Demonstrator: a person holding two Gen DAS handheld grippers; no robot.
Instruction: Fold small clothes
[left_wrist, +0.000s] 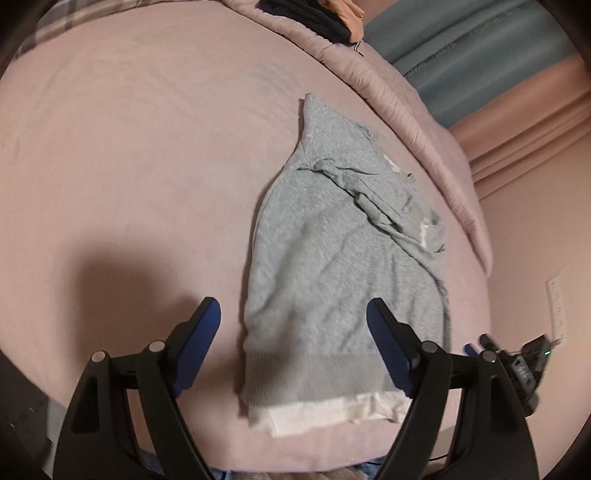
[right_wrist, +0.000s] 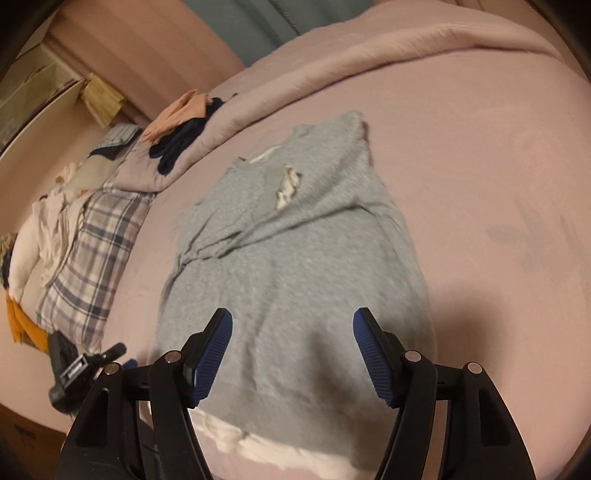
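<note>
Grey sweater (right_wrist: 295, 258), wrinkled, white hem showing

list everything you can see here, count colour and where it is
grey top: one, grey with white trim at the hem, lying flat in the middle of the bed
bed sheet: one, pink, under the top
comforter: one, pink, bunched along the far edge of the bed
plaid pillow: one, blue and white checks, at the sheet's edge
clothes pile: dark navy and peach pieces, on the comforter
white clothes: a heap, beside the pillow
curtain: grey-blue, beyond the bed
left hand-held gripper: black with blue pads, open above the hem
right hand-held gripper: same, open above the hem
</note>
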